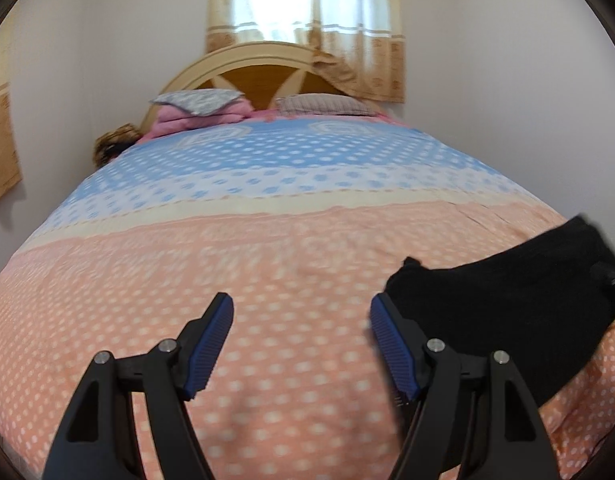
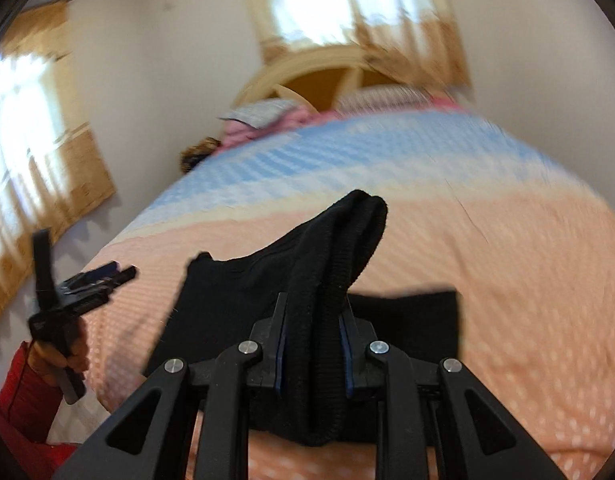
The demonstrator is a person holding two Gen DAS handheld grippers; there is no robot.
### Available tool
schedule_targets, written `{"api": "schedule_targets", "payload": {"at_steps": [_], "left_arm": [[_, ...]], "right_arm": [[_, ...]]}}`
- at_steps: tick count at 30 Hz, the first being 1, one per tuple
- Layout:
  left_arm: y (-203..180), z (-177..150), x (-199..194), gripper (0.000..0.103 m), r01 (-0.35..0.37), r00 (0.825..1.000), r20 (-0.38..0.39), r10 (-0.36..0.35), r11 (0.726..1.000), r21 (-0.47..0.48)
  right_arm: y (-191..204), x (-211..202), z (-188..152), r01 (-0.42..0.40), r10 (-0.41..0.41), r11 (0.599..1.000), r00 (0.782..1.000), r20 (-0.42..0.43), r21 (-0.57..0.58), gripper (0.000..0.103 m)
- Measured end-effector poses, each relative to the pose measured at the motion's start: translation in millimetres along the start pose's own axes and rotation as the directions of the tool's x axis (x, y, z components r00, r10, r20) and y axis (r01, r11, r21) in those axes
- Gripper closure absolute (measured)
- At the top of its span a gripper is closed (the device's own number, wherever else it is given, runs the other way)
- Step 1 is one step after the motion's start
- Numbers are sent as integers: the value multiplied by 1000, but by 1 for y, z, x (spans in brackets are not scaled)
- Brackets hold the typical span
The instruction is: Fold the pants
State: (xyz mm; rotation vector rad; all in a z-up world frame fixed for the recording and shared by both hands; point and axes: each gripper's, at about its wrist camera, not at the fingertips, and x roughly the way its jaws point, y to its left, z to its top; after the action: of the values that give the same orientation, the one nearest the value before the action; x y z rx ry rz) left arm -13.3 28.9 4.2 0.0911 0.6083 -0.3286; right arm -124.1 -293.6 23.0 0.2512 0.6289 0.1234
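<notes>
Already partly gathered, the black pants (image 2: 307,280) lie on the peach, dotted part of the bed (image 1: 267,260), toward its near right side as the left wrist view shows them. Right tool (image 2: 312,354): its two blue-padded fingers are clamped on a thick, ribbed bunch of the fabric, which rises between them to a rounded peak, while the rest of the garment spreads flat on the bed below and to both sides. Left tool (image 1: 301,346): fingers spread wide apart, holding nothing, poised over bare bedcover just beside the left edge of the pants; the right wrist view shows it off to the left in the person's hand (image 2: 73,354). Judged from the doubled layers in the right grip, at least one fold appears made, though blur hides the exact layering. Remaining, by this reading: laying the lifted portion over, flattening it, and releasing a compact, squared bundle.
</notes>
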Motion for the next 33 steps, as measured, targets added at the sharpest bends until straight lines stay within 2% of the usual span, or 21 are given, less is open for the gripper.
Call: {"api": "schedule_targets", "payload": {"at_steps": [3,6,10,12,16,18,20,21,22,23,24,27,30,33], "left_arm": [[-26,1,6,29,26,1000,-14,-25,998,53],[-44,-3,12,29,45,998,-46,-41,995,84],[-54,-13,22,29,47,995,-88,-37,993,111],[-55,-17,24,29,29,995,-101,-17,992,121],[-38,-19,21,27,-3,994,-105,14,994,107],[-32,-17,19,26,-20,995,-94,28,996,92],[-25,-13,18,25,-38,996,-80,44,996,77],[-25,-11,18,25,-39,996,-72,44,997,73],[-26,-7,18,25,-34,997,-61,39,997,75],[-29,-4,21,25,-34,998,-55,39,996,82],[-31,-2,22,25,-37,998,-51,42,995,87],[-35,0,30,25,-23,997,-76,29,997,76],[-43,-4,36,25,36,994,-105,-30,997,61],[-57,-6,58,25,60,990,-131,-48,994,94]], "right_arm": [[-35,21,-21,39,-34,998,996,-77,59,82],[-46,40,-38,86,-79,995,989,-123,58,81],[-51,42,-43,88,-76,991,990,-121,102,80],[-54,40,-43,88,-74,989,990,-121,114,76],[-56,27,-39,95,-78,985,990,-119,142,69],[-53,14,-38,155,-143,979,985,-101,129,69],[-45,3,-32,276,-271,959,960,-68,67,69],[-35,-4,-27,346,-345,938,938,-28,21,69],[-26,-8,-23,367,-367,930,930,11,-8,69],[-16,-11,-18,347,-345,937,937,48,-29,69],[-5,-11,-13,288,-284,957,956,77,-41,69],[22,8,-4,147,-142,987,987,77,-69,69],[33,36,-7,116,-114,989,993,21,-90,69],[12,63,-21,104,-104,995,991,-89,-13,69]]}}
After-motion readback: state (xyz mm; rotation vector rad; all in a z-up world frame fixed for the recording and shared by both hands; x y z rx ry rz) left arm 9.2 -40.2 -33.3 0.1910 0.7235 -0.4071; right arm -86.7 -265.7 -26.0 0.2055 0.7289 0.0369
